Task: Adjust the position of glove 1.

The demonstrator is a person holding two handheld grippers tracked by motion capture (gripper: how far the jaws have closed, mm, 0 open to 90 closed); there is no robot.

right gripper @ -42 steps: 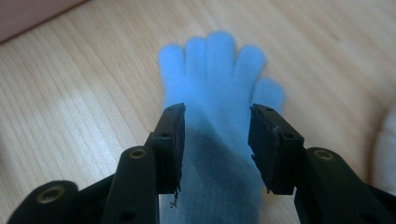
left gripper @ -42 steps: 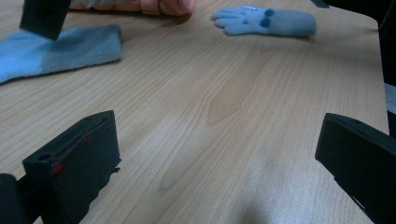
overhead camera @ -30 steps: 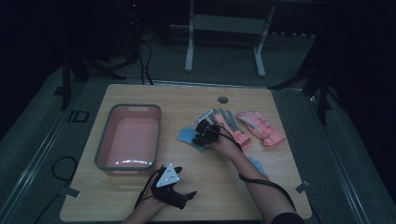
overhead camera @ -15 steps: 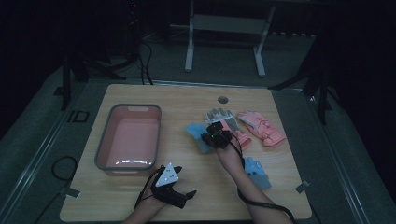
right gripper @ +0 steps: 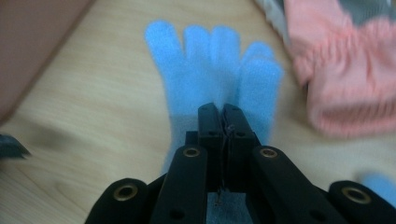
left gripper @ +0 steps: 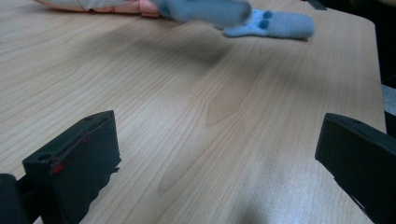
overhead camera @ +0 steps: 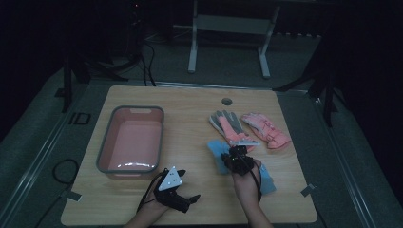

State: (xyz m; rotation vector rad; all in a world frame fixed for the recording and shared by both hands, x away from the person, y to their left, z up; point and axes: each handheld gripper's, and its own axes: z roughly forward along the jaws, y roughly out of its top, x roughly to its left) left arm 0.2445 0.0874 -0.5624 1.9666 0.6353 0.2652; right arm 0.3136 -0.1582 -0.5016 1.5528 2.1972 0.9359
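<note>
Right gripper (right gripper: 223,109) clamped on blue glove (right gripper: 212,74), lower centre-right of the high view, beside the pink gloves (overhead camera: 263,129). Left gripper (overhead camera: 183,202) jaws apart, idle on worktop (left gripper: 196,107). Lift the glove clear before swinging left to pink tub (overhead camera: 105,147); keep pinch tight.

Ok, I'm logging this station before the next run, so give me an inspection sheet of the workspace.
Surface: wooden table, round hole near the far edge.
Job's things: blue glove lying flat, fingers spread; second blue glove beside the right hand; pink basin holds nothing.
Clutter: grey-and-pink glove and pink glove side by side at the right.
Grippers: right gripper jaws closed on the blue glove; left gripper resting on the table, jaws wide apart.
Cables: black cable trailing from the left gripper.
Surroundings: dark floor, metal stand legs behind the table.
</note>
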